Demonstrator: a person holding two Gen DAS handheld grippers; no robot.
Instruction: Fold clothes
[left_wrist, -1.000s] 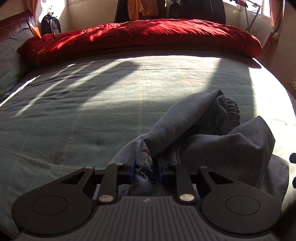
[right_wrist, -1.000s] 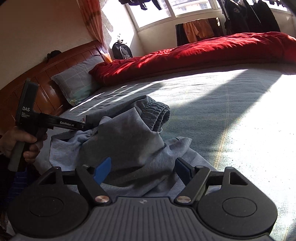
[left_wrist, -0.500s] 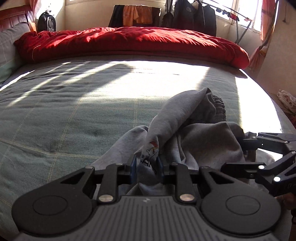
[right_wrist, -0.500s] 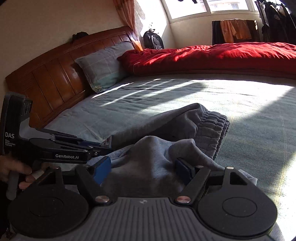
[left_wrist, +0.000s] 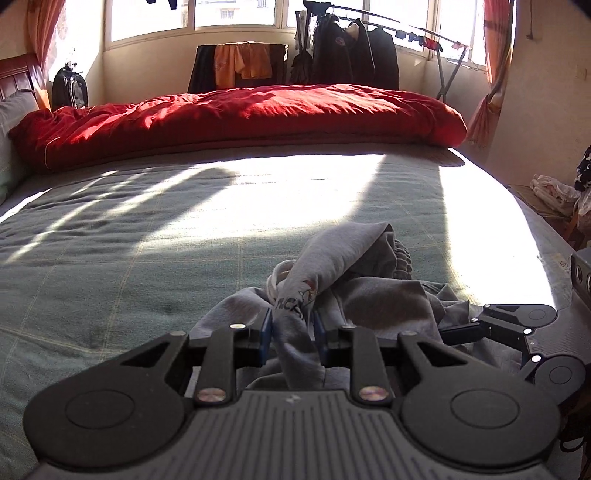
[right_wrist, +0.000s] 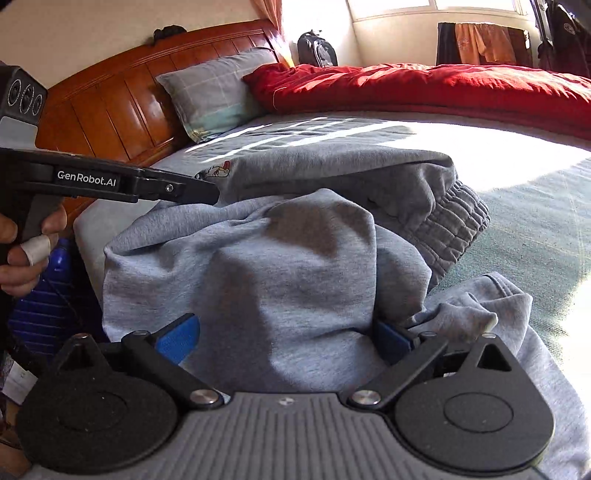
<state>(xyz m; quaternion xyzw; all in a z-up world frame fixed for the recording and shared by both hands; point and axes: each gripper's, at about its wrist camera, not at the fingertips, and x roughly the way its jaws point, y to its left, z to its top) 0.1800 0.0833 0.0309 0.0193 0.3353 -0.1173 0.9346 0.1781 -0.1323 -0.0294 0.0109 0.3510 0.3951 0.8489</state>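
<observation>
One soft, limp grey sweatshirt (right_wrist: 295, 266), lower centre: pinched in left gripper (left_wrist: 291, 328); right gripper (right_wrist: 284, 332) spread, best gripped at hem.

Each matte black plastic claw, left (left_wrist: 291, 332) and right (right_wrist: 284, 338), has blue finger pads (right_wrist: 177, 338), silver pivot screws, round black side discs and a ribbed grey base. White "GenRobot.AI" lettering marks the left one's side. A hand (right_wrist: 22, 254) wears a white fingertip bandage.
</observation>
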